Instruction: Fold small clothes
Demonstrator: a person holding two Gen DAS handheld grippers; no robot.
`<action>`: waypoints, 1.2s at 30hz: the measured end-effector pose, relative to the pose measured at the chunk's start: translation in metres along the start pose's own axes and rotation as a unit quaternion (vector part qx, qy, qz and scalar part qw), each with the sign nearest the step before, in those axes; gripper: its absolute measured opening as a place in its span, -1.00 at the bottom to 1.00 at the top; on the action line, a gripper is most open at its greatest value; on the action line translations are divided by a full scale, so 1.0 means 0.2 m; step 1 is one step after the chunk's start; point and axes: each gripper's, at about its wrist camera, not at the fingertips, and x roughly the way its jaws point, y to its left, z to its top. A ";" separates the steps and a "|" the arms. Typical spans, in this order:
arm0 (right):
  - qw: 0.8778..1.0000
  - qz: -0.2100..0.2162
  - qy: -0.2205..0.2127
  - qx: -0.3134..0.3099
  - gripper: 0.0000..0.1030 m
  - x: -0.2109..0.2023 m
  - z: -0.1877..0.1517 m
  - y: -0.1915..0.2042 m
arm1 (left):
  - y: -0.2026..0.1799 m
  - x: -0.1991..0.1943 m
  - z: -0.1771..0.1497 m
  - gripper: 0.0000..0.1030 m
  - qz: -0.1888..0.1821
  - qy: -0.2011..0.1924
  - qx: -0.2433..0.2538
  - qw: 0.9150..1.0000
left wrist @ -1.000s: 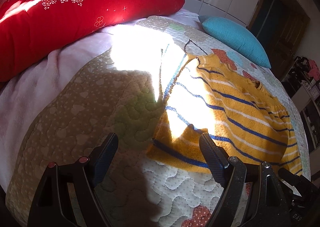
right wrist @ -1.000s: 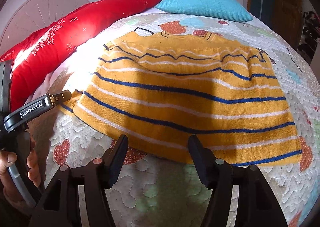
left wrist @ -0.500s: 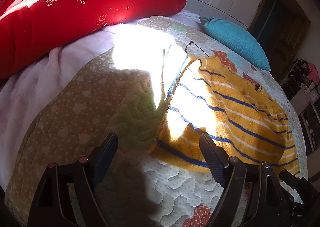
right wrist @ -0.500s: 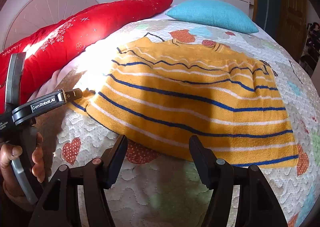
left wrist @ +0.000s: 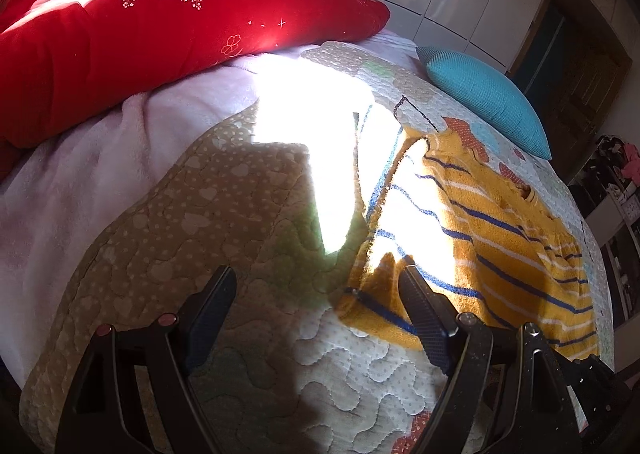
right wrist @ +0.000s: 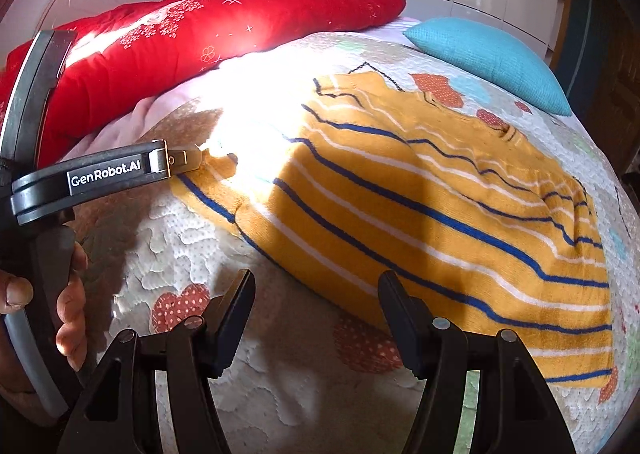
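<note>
A small yellow sweater with blue and white stripes lies flat on the quilted bedspread; it also shows at the right of the left wrist view. My left gripper is open and empty, just left of the sweater's sleeve end, its right finger over the sleeve's edge. In the right wrist view the left gripper's tip sits at the sleeve cuff. My right gripper is open and empty, hovering before the sweater's near hem.
A long red pillow lies along the far left of the bed, over a pale pink blanket. A turquoise cushion sits at the far end. Dark furniture stands past the bed's right edge.
Both grippers have drifted left and back, so the sweater sits further right in both views. Both grippers stay open.
</note>
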 end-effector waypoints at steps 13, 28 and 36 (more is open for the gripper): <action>0.987 -0.095 0.004 -0.129 0.33 0.34 0.27 0.38 | 0.49 -0.09 0.10 0.60 0.044 -0.035 -0.145 0.988; 0.994 -0.094 -0.019 -0.043 -0.69 0.28 0.58 0.26 | 0.45 -0.11 0.12 0.61 0.036 -0.043 -0.150 0.987; 0.971 -0.071 -0.094 0.210 -0.72 -0.28 0.45 -0.70 | 0.32 -0.10 0.10 0.61 0.035 -0.049 -0.117 0.991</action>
